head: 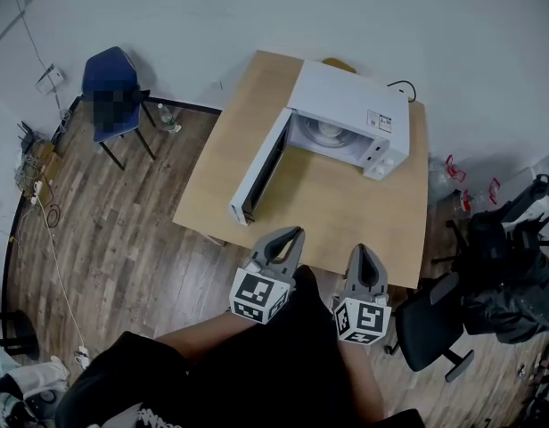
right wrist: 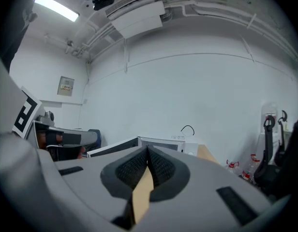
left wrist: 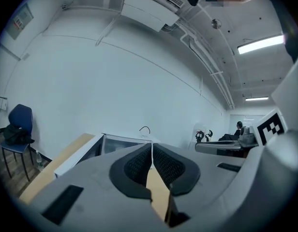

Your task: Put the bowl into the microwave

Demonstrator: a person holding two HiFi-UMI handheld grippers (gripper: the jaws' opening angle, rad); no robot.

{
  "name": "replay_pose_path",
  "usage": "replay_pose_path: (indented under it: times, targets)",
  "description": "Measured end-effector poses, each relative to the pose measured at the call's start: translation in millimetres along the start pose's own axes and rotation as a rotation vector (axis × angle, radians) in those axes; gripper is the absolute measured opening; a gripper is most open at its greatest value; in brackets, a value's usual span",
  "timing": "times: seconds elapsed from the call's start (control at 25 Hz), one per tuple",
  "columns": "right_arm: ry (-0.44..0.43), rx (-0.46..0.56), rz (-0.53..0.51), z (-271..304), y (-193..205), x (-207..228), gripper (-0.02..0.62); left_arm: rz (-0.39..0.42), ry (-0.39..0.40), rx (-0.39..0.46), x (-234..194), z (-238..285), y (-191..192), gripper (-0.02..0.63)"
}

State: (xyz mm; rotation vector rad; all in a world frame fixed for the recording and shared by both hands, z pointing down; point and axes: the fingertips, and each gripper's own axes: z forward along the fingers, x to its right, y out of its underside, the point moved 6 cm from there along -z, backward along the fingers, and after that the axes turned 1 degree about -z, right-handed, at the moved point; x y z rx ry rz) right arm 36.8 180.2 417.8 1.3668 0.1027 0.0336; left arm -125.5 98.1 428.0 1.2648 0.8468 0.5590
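A white microwave stands at the far end of the wooden table, its door swung wide open to the left. A round pale shape sits inside the cavity; I cannot tell whether it is a bowl or the turntable. My left gripper and right gripper hover side by side just short of the table's near edge, both shut with nothing between the pads. The left gripper view shows its jaws pressed together, pointing at the microwave. The right gripper looks the same way, towards the microwave.
A blue chair stands at the far left by the wall. A black office chair is close on my right, with dark gear beyond it. Bottles stand near the table's right side. Cables lie on the floor at left.
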Motion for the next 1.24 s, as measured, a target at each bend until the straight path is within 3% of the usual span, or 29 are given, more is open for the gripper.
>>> replay_pose_path:
  times: [0.52, 1.24]
  targets:
    - [-0.012, -0.014, -0.067, -7, -1, 2, 0.06, -0.013, -0.025, 0.018, 4, 2, -1, 0.017]
    - [-0.005, 0.01, -0.002, 36, -2, 29, 0.06, 0.038, -0.086, -0.02, -30, 28, -9, 0.017]
